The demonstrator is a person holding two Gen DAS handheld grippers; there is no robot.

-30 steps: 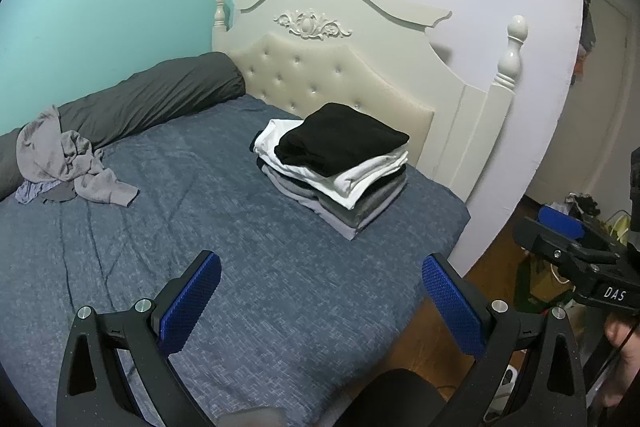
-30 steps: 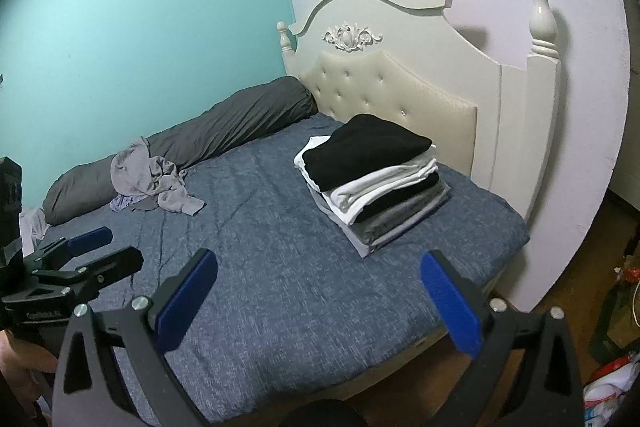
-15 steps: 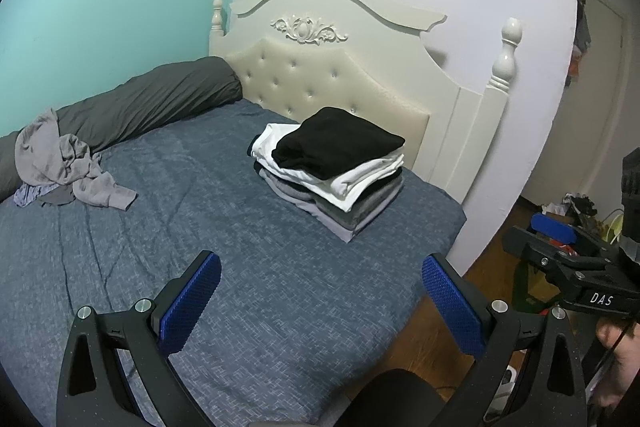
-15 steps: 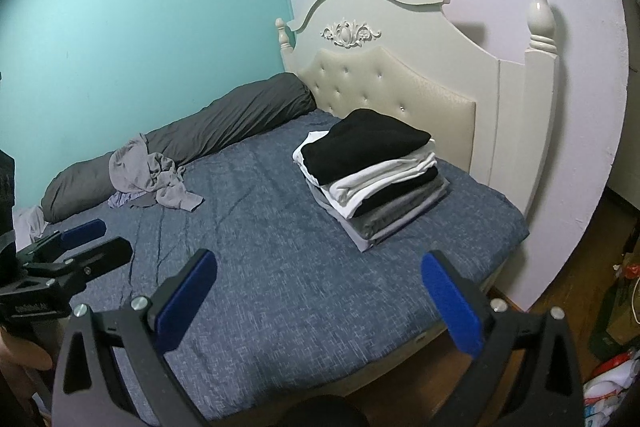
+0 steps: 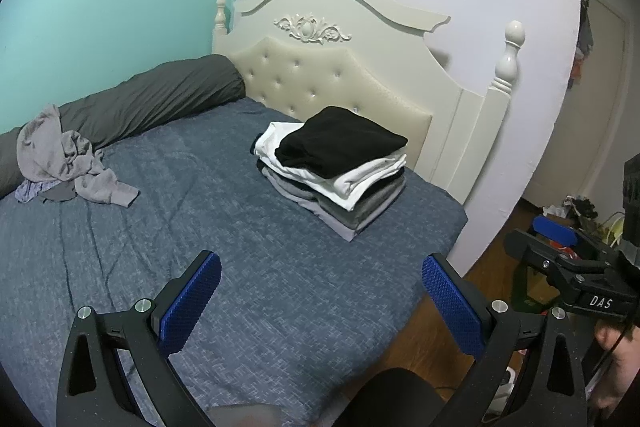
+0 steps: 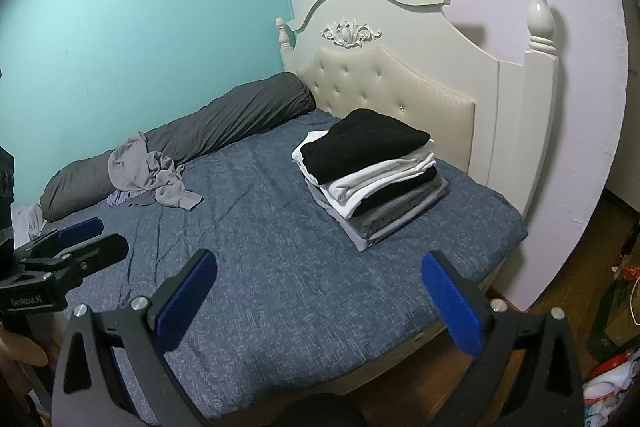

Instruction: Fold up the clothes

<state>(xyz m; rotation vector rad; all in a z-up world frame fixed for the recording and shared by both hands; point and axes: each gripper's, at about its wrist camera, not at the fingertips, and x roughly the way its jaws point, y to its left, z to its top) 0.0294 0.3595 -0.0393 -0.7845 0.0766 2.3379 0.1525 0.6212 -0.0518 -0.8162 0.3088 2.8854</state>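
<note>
folded stack (image 6: 370, 171) on bed (image 6: 280, 267), crumpled garment (image 6: 148, 173)

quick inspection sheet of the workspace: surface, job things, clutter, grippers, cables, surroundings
surface: bed with blue-grey cover, middle bare
job's things: folded stack near the headboard, black garment on top; crumpled grey clothes unfolded on the far side
clutter: dark bolster along the teal wall
grippers: left gripper open, holds nothing; right gripper open, holds nothing
cables: thin cord on the floor items at right
surroundings: cream headboard; wood floor with bags and packets
</note>
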